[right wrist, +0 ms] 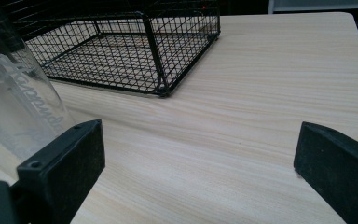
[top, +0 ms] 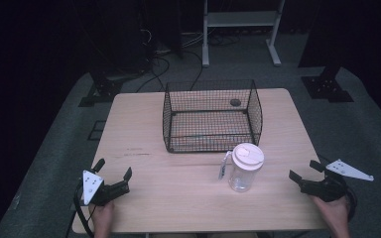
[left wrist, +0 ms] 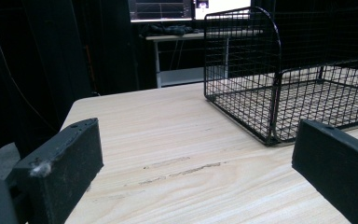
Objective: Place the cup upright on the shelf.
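Setup stage by the look of it — both claws idle, nothing gripped. Left gripper [top: 113, 174] sits well left of the cup [top: 245, 167], jaws spread wide; right gripper [top: 306, 177] near its right, jaws also apart. Cup looks empty, lid on, just in front of the wire basket [top: 212, 117], basket bare apart from a small dark object [top: 235, 102]. Likely next — right claw closes on the cup
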